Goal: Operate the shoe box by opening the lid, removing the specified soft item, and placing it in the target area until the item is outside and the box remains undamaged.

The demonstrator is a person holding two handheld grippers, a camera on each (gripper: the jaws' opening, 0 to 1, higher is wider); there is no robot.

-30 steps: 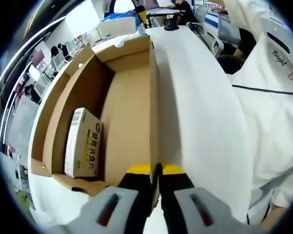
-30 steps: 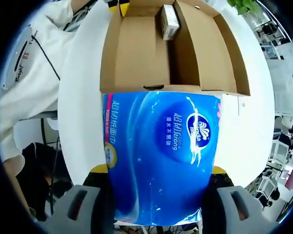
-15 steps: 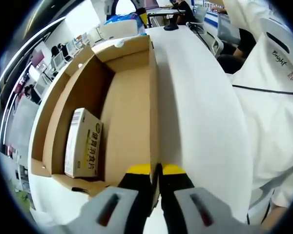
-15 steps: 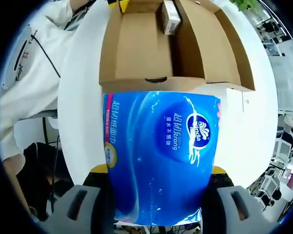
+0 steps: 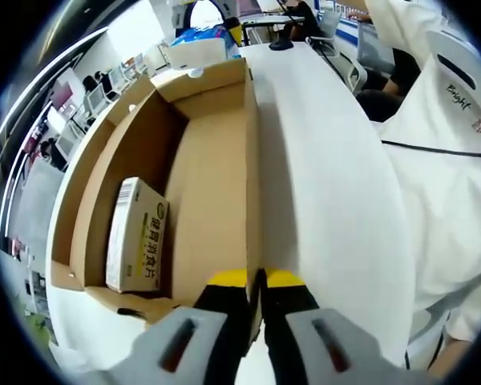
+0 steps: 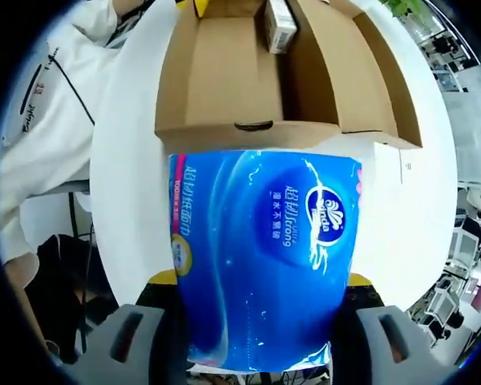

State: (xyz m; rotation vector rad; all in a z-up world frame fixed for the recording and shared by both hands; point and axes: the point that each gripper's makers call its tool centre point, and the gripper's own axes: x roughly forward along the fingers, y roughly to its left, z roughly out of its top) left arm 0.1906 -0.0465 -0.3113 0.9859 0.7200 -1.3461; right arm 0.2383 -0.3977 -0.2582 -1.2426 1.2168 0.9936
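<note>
— Where, exactly, is the soft item?

— Clamped in the right gripper, whose two jaws press on either side of a blue tissue pack. Seen from the right gripper view, the pack is outside the cardboard shoe box, held in front of the box's near end wall above the white table. White lettering and a round logo show on its wrapper.

— And the left gripper?

— Pinched on the box. In the left gripper view, the left gripper has its yellow-tipped jaws pressed together on the upper edge of the shoe box's long side wall, one jaw inside, one outside.

— What is left in the box?

— Just a small white-and-yellow carton with printed characters and a barcode, lying on the box floor against the far long wall. It also appears at the top of the right gripper view, at the box's far end. The lid flaps stand open.

— Anything else on the scene?

— A person in a white garment stands beside the table, a dark cord running across the cloth. Office desks and chairs sit beyond the table's far end, and part of the blue pack is visible past the box in the left gripper view.
</note>
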